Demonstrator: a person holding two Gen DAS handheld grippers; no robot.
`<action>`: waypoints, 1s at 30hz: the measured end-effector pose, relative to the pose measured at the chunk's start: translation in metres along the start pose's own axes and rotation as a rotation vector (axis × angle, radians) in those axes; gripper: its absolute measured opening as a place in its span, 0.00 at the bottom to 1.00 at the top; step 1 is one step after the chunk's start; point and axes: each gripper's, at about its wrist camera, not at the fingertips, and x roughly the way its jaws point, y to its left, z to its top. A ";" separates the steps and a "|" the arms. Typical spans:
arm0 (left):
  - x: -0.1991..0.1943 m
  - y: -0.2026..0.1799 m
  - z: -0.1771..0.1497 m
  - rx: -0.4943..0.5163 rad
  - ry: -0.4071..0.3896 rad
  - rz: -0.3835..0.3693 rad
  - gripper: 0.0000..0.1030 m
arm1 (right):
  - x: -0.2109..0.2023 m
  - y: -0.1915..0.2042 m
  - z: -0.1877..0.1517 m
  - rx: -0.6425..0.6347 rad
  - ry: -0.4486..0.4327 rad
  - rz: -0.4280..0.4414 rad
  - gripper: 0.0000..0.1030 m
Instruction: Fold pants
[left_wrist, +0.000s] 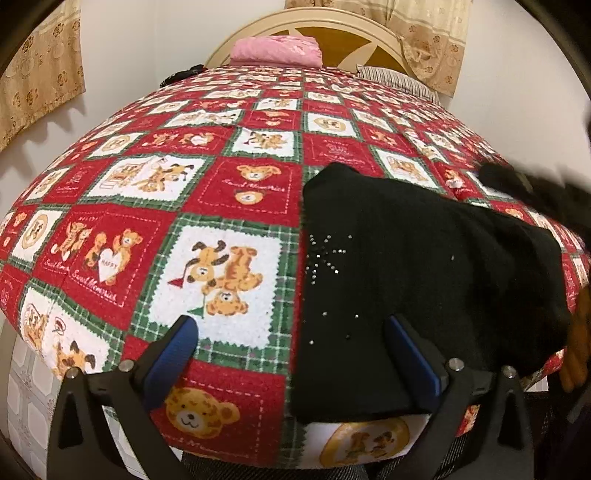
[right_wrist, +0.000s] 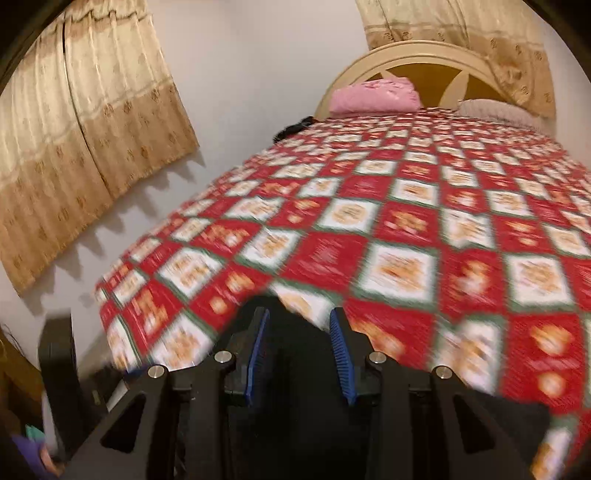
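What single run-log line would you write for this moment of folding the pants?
step: fold pants | left gripper: open, over black rhinestone pants edge | right gripper: grip unclear, black cloth between fingers | surface: red teddy-bear quilt

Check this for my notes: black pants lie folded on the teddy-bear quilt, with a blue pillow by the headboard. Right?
Not quite: the pillow is pink, as the left wrist view shows. The black pants do lie folded on the teddy-bear quilt, by the headboard.
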 end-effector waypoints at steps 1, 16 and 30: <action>0.000 0.000 0.000 -0.001 0.001 0.000 1.00 | -0.006 -0.003 -0.009 -0.021 0.011 -0.029 0.35; -0.002 0.007 0.003 -0.017 0.020 -0.028 1.00 | -0.067 -0.003 -0.089 -0.209 -0.008 -0.138 0.35; -0.042 -0.023 0.048 0.169 -0.176 -0.043 1.00 | -0.110 -0.049 -0.106 -0.024 -0.043 -0.140 0.36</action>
